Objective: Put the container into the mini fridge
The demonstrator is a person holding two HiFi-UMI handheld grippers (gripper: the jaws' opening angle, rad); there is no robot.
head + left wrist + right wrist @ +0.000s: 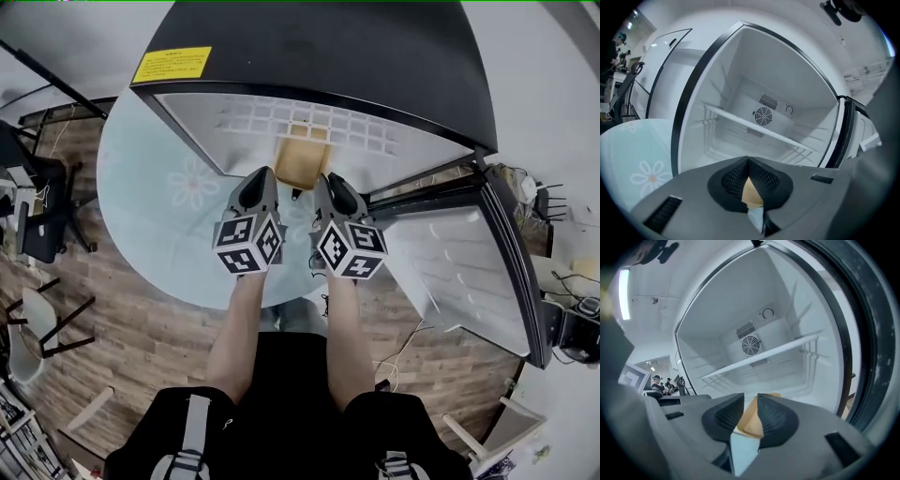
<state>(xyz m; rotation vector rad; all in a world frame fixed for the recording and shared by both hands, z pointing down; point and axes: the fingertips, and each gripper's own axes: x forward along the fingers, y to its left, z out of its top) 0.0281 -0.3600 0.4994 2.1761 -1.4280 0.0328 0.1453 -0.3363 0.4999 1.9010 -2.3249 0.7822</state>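
Note:
A tan container (302,155) sits at the bottom front of the open mini fridge (328,56). My left gripper (263,174) is at the container's left edge and my right gripper (328,178) at its right edge. In the left gripper view the jaws of the left gripper (748,160) meet at their tips, shut on the container (751,192), which fills the wedge behind them. In the right gripper view the right gripper (750,397) stands open, with the container's edge (751,420) between the jaws. A sliver of white shows beside the left pad.
The fridge door (469,262) hangs open to the right. Inside are a wire shelf (759,129) and a round fan grille (763,116) on the back wall. The fridge stands on a round table with a flower cloth (159,206). Chairs (42,319) stand at the left on the wood floor.

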